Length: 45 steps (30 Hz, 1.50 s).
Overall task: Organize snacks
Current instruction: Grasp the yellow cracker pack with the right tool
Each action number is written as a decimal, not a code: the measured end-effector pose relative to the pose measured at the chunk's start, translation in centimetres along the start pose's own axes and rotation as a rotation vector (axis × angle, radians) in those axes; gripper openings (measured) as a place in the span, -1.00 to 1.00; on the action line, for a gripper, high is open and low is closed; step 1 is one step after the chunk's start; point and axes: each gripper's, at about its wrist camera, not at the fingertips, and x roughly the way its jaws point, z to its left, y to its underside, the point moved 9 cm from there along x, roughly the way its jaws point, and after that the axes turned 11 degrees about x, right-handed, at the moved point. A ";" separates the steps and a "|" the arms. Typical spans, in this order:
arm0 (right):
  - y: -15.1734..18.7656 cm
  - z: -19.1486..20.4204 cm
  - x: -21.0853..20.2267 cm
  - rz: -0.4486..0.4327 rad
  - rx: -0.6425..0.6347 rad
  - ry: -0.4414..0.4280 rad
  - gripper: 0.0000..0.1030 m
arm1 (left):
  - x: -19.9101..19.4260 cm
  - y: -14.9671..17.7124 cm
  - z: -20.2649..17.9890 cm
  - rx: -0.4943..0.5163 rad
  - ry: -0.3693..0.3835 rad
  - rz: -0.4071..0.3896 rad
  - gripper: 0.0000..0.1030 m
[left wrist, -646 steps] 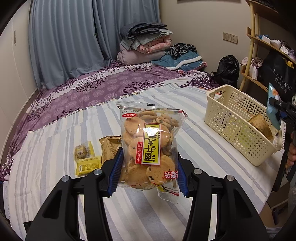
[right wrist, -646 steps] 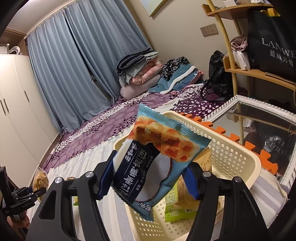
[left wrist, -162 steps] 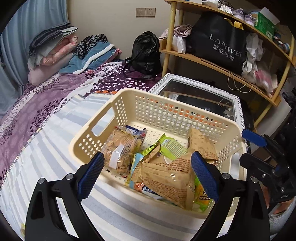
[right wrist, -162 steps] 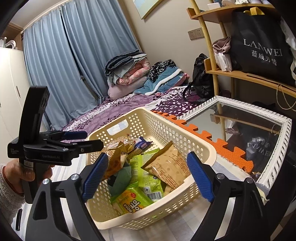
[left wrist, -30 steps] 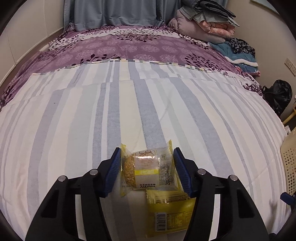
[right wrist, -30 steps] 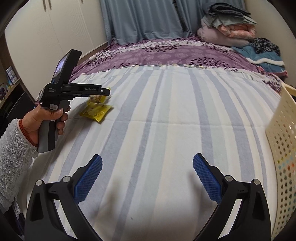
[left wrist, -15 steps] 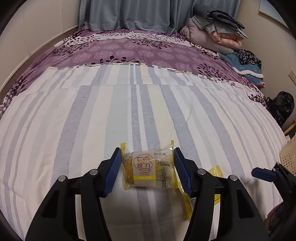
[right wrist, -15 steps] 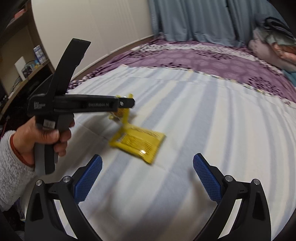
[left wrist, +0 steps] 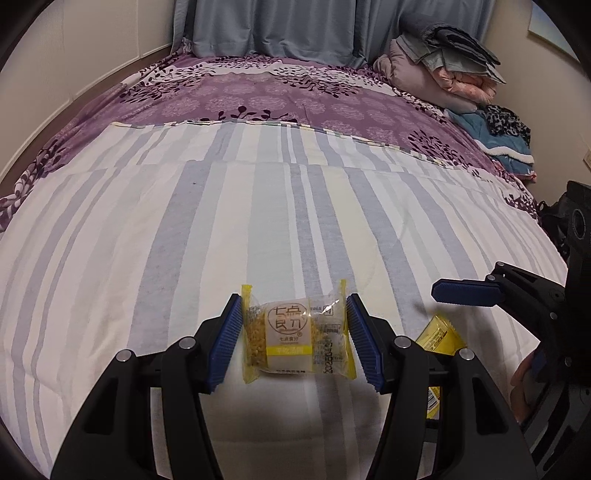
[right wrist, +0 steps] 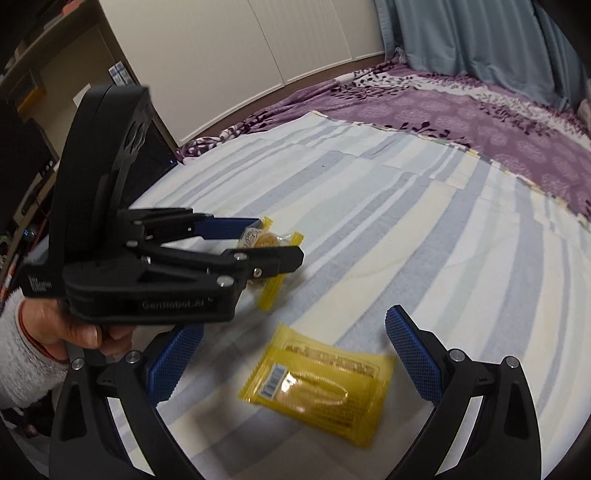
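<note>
The left gripper [left wrist: 293,341], a black two-finger tool with ribbed blue pads, is clenched on a small clear-and-yellow wrapped snack cake [left wrist: 295,338]. Both pads press the packet's crimped side edges, and the label with its round printed emblem faces the camera. In the right wrist view the same packet hangs between the black fingers, lifted a little above the blue-and-white striped bedsheet [right wrist: 424,236] (its yellow end flap sticks out past the fingertip).

A hand [right wrist: 79,330] in a fuzzy white sleeve [right wrist: 22,365] grips the left tool's handle at the left edge of the right wrist view.

The right gripper [right wrist: 295,354] stands wide apart and grasps nothing. Between its blue pads, flat on the striped bedsheet, lies a second snack: a flat yellow foil packet [right wrist: 321,384] with a barcode on its back, just nearer the right camera than the held cake. The pads are on either side of it, and neither one touches it. In the left wrist view this yellow packet peeks out just right of the held cake, partly hidden behind the left tool's right finger, with one blue pad of the right gripper hovering above it.

Beyond the striped bedsheet, a purple floral bedcover [left wrist: 280,99] stretches towards blue-grey curtains [left wrist: 314,29]. A stack of folded quilts [left wrist: 439,74] sits at the bedcover's far right corner.
</note>
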 end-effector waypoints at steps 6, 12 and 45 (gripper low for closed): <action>3.2 0.7 -0.4 0.076 -0.035 -0.019 0.90 | 0.1 0.2 0.2 -0.003 0.002 0.001 0.14; 5.9 0.2 -2.3 0.059 -0.003 0.031 0.89 | 0.3 0.5 0.2 -0.009 0.007 0.004 0.14; 6.7 -0.7 -4.0 -0.066 0.008 0.365 -0.10 | -1.7 1.1 -0.8 -0.010 0.020 -0.024 0.14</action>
